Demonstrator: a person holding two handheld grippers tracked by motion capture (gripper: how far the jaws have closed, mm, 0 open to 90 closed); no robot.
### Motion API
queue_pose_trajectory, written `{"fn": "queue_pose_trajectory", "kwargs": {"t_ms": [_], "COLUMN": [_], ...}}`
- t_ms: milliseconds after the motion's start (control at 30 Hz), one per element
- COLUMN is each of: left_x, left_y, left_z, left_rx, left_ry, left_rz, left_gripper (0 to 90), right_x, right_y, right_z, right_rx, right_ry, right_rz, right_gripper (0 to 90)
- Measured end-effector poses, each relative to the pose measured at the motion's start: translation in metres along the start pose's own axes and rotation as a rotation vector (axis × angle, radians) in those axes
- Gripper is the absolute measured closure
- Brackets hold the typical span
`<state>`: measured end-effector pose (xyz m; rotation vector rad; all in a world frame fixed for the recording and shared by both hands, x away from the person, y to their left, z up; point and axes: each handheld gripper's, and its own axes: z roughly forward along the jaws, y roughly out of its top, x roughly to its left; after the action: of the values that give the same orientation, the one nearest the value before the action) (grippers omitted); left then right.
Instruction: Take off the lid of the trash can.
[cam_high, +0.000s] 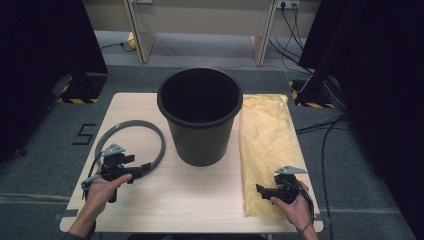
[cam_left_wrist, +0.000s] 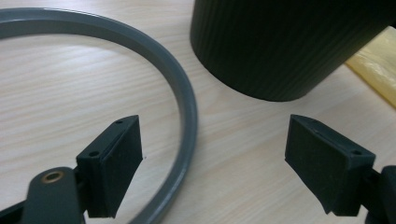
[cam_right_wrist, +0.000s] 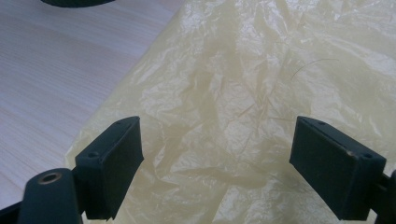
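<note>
Your left gripper (cam_left_wrist: 212, 163) wide open, empty, straddling ring (cam_left_wrist: 184, 93) beside bin (cam_high: 200, 115). Right gripper (cam_right_wrist: 215, 163) wide open over bag (cam_right_wrist: 261, 84), empty too. Looks like pre-grasp stage; next, close on ring arc.

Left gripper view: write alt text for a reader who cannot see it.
The left gripper holds its two black jaws wide open over a pale wooden table, with the rim of a flat grey ring passing between them, untouched. Beyond stands a ribbed black bin; a yellow plastic bag edges in at right.

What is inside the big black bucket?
The black bucket stands upright and open on the table. From above, its inside looks dark and nothing shows in it. The very bottom is too shadowy to be sure.
</note>
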<state>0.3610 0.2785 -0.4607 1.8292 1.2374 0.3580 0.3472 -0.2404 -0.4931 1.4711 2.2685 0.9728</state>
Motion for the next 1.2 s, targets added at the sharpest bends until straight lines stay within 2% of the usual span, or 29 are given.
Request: {"fn": "queue_pose_trajectory", "kwargs": {"t_ms": [67,233,267,300,433,567,633,667,700,767,800,833,900,1067,1200], "left_x": [-0.005,-0.016,-0.018,-0.022,-0.029,-0.037,-0.038,-0.040,-0.042,-0.043,-0.043,-0.043,-0.044,-0.044,-0.044], "left_y": [-0.004,-0.018,-0.022,-0.029,-0.037,-0.046,-0.048,-0.050,-0.053,-0.055,-0.055,-0.057,-0.058,-0.060,-0.060], "left_z": [0.001,0.006,0.007,0.011,0.017,0.026,0.027,0.029,0.032,0.036,0.036,0.040,0.041,0.045,0.045], "left_rx": [0.006,0.007,0.017,0.034,0.062,0.097,0.107,0.117,0.143,0.156,0.156,0.151,0.152,0.117,0.119], "left_ry": [0.003,-0.031,-0.032,-0.038,-0.059,-0.077,-0.076,-0.070,-0.059,-0.053,-0.053,-0.045,-0.030,-0.025,-0.024], "left_rz": [0.033,0.056,0.064,0.089,0.100,0.141,0.148,0.165,0.206,0.221,0.221,0.245,0.267,0.280,0.282], "left_gripper": [18.3,18.3,18.3,18.3,18.4,18.3,18.3,18.3,18.3,18.3,18.3,17.0,16.5,14.1,13.9], "right_x": [0.000,0.000,0.000,-0.001,-0.001,-0.001,-0.001,-0.002,-0.002,-0.002,-0.002,-0.003,-0.003,-0.004,-0.004], "right_y": [0.000,0.000,0.000,0.000,0.000,0.000,0.000,-0.001,-0.001,-0.001,-0.001,-0.001,-0.001,-0.002,-0.001], "right_z": [0.000,-0.001,-0.001,-0.001,0.000,0.000,0.000,0.001,0.001,0.002,0.002,0.003,0.003,0.004,0.004], "right_rx": [0.005,-0.003,-0.003,-0.002,-0.003,-0.002,0.000,0.002,0.003,0.003,0.003,0.007,0.011,0.012,0.012], "right_ry": [0.000,-0.002,-0.001,-0.002,-0.001,-0.001,0.001,0.001,0.001,0.003,0.003,0.004,0.005,0.000,0.001], "right_rz": [0.000,-0.006,-0.007,-0.008,-0.004,-0.006,-0.004,-0.004,-0.008,-0.009,-0.009,-0.005,-0.006,-0.002,-0.008], "right_gripper": [17.0,17.0,17.0,17.0,17.0,17.0,17.0,17.0,17.0,17.0,17.0,17.0,17.0,17.0,17.0]}}
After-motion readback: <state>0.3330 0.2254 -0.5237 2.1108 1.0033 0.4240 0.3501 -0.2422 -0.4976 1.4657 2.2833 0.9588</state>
